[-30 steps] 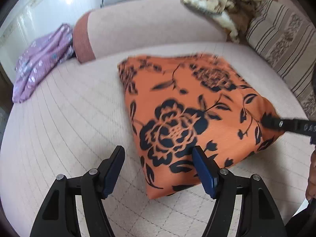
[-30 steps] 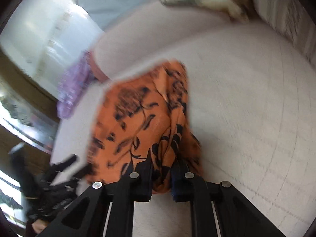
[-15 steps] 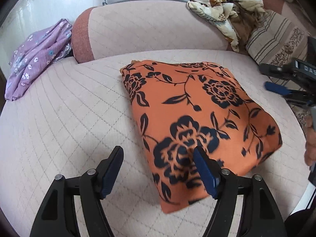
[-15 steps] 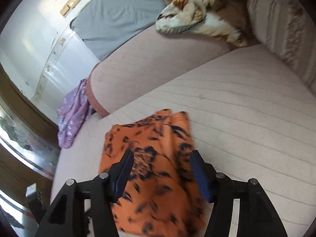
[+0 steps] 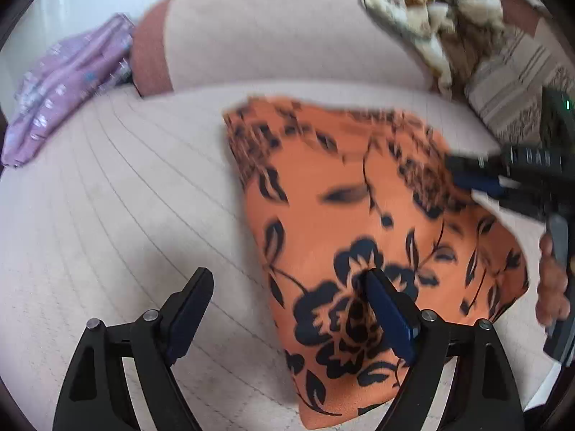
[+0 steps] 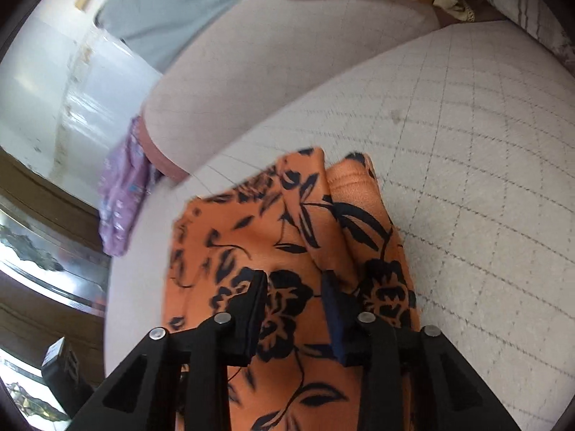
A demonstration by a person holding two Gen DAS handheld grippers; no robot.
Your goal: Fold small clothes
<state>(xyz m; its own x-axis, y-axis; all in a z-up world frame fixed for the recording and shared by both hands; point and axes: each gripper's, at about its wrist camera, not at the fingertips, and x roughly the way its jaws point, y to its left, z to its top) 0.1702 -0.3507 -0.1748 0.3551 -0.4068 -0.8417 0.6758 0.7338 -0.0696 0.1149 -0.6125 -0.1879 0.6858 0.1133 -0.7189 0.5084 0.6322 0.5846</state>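
Centre-right of the left wrist view, the orange floral garment is laid folded on the quilted sofa seat. The left claw is held released, jaws wide apart, one finger over bare seat, the other over the garment's near part; nothing is gripped. The right claw is seen partly parted above the garment's raised fold ridge; cloth shows between the jaws, but whether any is pinched cannot be told.

Step judged: fold edge being taken up or tidied for the next fold. Advised: all layers at the ridge to be caught together, not just the top one. The near corner should be pinned by the left claw so the stack is not dragged. Fabric looks thin and slippery.

Surroundings: sofa backrest across the upper frame, purple floral garment upper left, crumpled cream patterned cloth upper right, striped cushion at right edge. Both views are motion-blurred.
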